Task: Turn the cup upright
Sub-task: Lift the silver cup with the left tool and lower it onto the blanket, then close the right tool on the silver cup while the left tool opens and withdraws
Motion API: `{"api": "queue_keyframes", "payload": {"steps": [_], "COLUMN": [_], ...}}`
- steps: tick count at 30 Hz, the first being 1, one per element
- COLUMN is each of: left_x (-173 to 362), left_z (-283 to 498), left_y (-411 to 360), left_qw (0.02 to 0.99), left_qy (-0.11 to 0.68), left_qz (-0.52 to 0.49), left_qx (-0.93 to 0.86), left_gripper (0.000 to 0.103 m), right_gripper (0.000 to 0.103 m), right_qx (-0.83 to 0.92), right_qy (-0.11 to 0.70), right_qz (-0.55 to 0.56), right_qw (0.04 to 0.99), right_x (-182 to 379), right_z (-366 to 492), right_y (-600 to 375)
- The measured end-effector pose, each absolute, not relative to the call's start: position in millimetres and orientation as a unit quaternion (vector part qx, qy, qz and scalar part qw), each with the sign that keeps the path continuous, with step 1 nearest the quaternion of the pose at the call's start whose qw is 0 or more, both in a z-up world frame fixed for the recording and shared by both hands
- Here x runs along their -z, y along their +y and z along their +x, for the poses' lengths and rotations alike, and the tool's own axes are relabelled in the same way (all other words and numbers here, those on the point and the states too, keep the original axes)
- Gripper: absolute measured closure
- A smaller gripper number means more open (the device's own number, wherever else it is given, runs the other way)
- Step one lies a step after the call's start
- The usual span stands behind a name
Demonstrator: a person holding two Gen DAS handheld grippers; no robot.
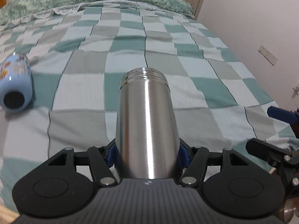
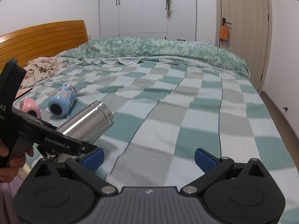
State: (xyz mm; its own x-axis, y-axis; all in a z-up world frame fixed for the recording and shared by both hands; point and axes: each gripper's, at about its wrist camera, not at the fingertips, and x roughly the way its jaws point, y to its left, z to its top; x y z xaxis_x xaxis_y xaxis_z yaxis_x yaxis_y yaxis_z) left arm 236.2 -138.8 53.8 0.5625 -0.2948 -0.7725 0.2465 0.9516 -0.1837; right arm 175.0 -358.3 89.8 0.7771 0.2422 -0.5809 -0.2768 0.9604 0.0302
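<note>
My left gripper is shut on a steel cup, with its blue pads on both sides of the body. The cup's threaded open mouth points away from me, and it is held tilted above the checked bedspread. In the right wrist view the steel cup slants up to the right in the left gripper. My right gripper is open and empty, low over the bedspread.
A light blue cup lies on its side at the left, also in the left wrist view. A pink cup lies beside it. Crumpled cloth and a wooden headboard are far left. A green quilt lies across the far edge.
</note>
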Motion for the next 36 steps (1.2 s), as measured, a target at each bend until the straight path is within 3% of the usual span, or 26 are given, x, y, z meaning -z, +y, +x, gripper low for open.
{"api": "queue_keyframes", "payload": {"steps": [18, 20, 21, 22, 36], "left_x": [-22, -24, -25, -28, -97], "left_z": [227, 226, 226, 224, 201], "left_y": [-162, -161, -159, -157, -77], "left_qw": [0.881, 0.879, 0.879, 0.881, 0.922], "left_qy": [0.450, 0.451, 0.450, 0.446, 0.358], "left_qz": [-0.013, -0.014, -0.015, -0.016, 0.026], "left_qx": [0.145, 0.153, 0.157, 0.157, 0.144], "left_gripper": [0.039, 0.027, 0.010, 0.000, 0.000], "right_gripper": [0.000, 0.000, 0.000, 0.000, 0.000], "right_qx": [-0.120, -0.120, -0.121, -0.120, -0.121], "right_qy": [0.326, 0.325, 0.325, 0.325, 0.328], "right_qz": [-0.016, -0.016, -0.015, -0.016, -0.010], "right_qw": [0.938, 0.938, 0.938, 0.938, 0.937], "right_x": [-62, -63, -63, -63, -73], "right_z": [147, 147, 148, 149, 173], "right_y": [-372, -371, -371, -370, -339]}}
